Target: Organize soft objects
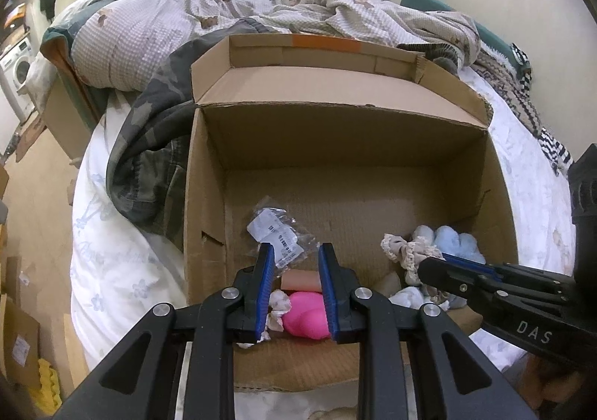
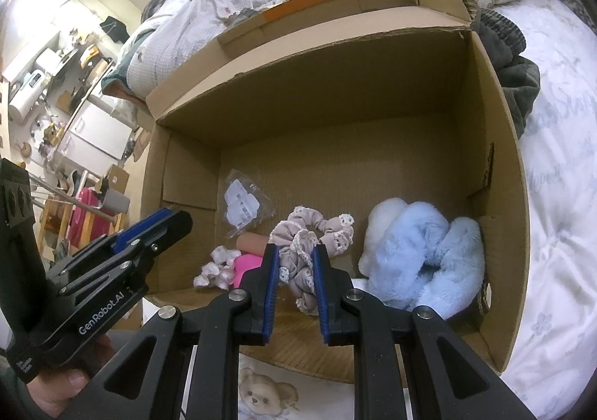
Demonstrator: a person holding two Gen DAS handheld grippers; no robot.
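Note:
An open cardboard box [image 1: 209, 196] [image 2: 500, 166] lies on the bed. Inside it are a pink soft toy [image 1: 306, 313] [image 2: 248, 263], a tan soft piece [image 1: 300, 280] [image 2: 252, 243], a clear plastic packet [image 1: 276, 229] [image 2: 242, 203], a beige lace scrunchie [image 1: 405, 250] [image 2: 298, 237], and blue and white fluffy items [image 1: 455, 241] [image 2: 421, 248]. My left gripper [image 1: 294, 252] [image 2: 179, 222] is open above the pink toy, holding nothing. My right gripper [image 2: 295, 252] [image 1: 425, 267] is open over the scrunchie, whose fabric lies between the fingers.
The bed carries a rumpled checked quilt [image 1: 261, 6], a camouflage garment [image 1: 149, 144] left of the box, and a patterned knit [image 1: 522, 95] to the right. A washing machine [image 1: 16, 73] and cartons stand on the floor at left.

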